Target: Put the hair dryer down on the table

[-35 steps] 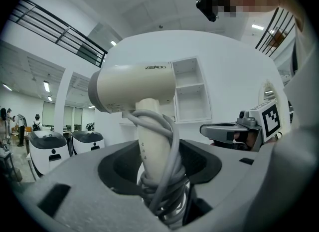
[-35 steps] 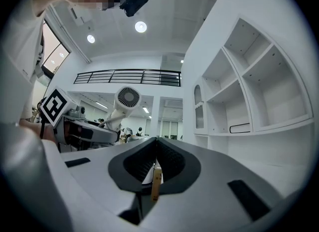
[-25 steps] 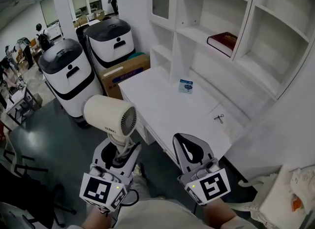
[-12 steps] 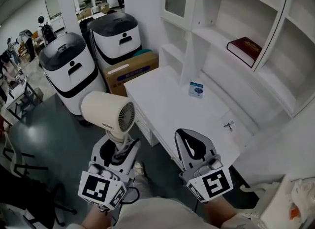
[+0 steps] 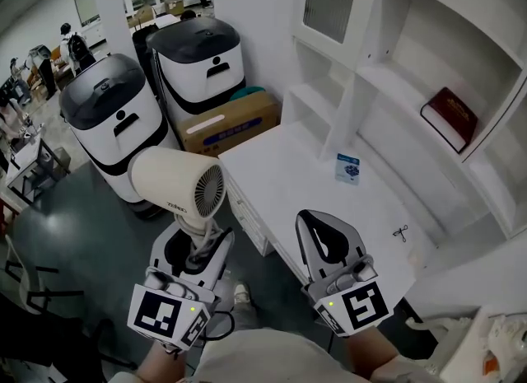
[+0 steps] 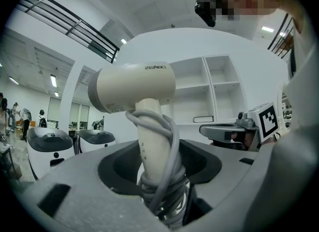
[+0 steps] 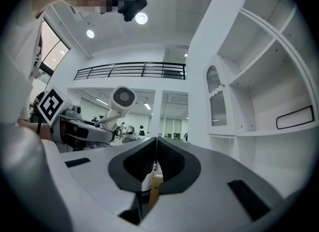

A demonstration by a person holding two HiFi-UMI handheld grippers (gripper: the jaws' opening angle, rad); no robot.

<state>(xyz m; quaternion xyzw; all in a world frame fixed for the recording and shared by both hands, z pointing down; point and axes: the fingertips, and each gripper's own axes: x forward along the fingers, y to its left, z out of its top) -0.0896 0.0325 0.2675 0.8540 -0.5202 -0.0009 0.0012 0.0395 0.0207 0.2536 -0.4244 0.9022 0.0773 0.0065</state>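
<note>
A cream hair dryer (image 5: pixel 176 186) stands upright in my left gripper (image 5: pixel 194 248), out over the floor to the left of the white table (image 5: pixel 280 177). The jaws are shut on its handle, which has the grey cord (image 6: pixel 167 168) wound round it. In the left gripper view the dryer's barrel (image 6: pixel 133 87) points sideways above the jaws. My right gripper (image 5: pixel 324 240) hangs over the table's near edge, shut and holding nothing. The right gripper view shows its jaws (image 7: pixel 156 151) pressed together, with the hair dryer (image 7: pixel 121 99) off to the left.
On the table lie a small blue-and-white box (image 5: pixel 348 168) and a small black clip (image 5: pixel 401 232). A white shelf unit holds a red book (image 5: pixel 450 119). Two white-and-black machines (image 5: pixel 111 118) (image 5: pixel 202 53) and a cardboard box (image 5: pixel 231 123) stand on the floor at left.
The table and shelves have slid to the right and down in the head view. Both grippers keep their places in the frame, and the hair dryer stays held upright.
</note>
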